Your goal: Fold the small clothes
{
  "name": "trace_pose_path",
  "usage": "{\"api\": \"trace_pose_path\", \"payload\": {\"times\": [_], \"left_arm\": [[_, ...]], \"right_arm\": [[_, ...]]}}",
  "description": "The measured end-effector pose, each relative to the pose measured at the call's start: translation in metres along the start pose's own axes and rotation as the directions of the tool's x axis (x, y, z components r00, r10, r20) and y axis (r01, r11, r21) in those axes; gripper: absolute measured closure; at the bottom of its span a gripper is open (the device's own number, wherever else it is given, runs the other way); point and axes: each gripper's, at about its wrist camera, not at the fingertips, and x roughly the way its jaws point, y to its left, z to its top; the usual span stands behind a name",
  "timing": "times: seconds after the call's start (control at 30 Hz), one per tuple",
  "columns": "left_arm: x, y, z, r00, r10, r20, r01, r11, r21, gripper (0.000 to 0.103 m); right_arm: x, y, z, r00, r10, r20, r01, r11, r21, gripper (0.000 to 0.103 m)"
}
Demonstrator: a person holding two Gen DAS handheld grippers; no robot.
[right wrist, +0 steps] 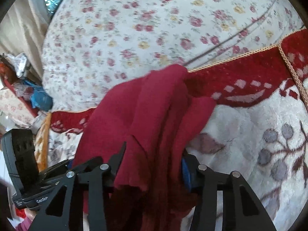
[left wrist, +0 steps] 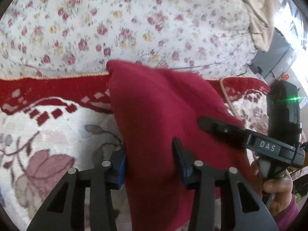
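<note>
A small dark red knit garment (left wrist: pixel 163 119) hangs bunched between both grippers, lifted above a floral rug (left wrist: pixel 57 134). My left gripper (left wrist: pixel 150 163) is closed on its near edge, the cloth filling the gap between the blue pads. My right gripper (left wrist: pixel 211 125) reaches in from the right and pinches the garment's right side. In the right wrist view the garment (right wrist: pixel 154 115) drapes in folds over my right gripper (right wrist: pixel 152 163), whose fingers clamp it. The left gripper's body (right wrist: pixel 44 177) shows at the lower left.
The rug has a red border with gold cord (right wrist: pixel 250 71). Behind it lies a white sheet with small flowers (left wrist: pixel 134 23). A beige curtain (left wrist: pixel 256 19) and a grey device (left wrist: pixel 277 57) are at the right. Clutter and a blue bag (right wrist: pixel 40 98) are at the left.
</note>
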Motion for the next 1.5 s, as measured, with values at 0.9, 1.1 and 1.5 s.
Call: {"api": "trace_pose_path", "payload": {"times": [0.9, 1.1, 1.5], "left_arm": [[-0.123, 0.013, -0.119, 0.947, 0.3, 0.118, -0.301, 0.954, -0.015, 0.024], [-0.128, 0.012, -0.123, 0.924, 0.364, 0.118, -0.367, 0.93, 0.004, 0.023], [-0.146, -0.002, -0.12, 0.899, 0.389, 0.2, -0.397, 0.918, -0.004, 0.022]], "right_arm": [[-0.092, 0.123, -0.126, 1.0, -0.002, -0.013, -0.003, 0.943, -0.332, 0.044], [-0.051, 0.119, -0.162, 0.978, -0.183, -0.104, 0.123, 0.896, -0.427, 0.061], [-0.089, 0.128, -0.163, 0.98, -0.198, -0.005, 0.181, 0.904, -0.388, 0.031]]}}
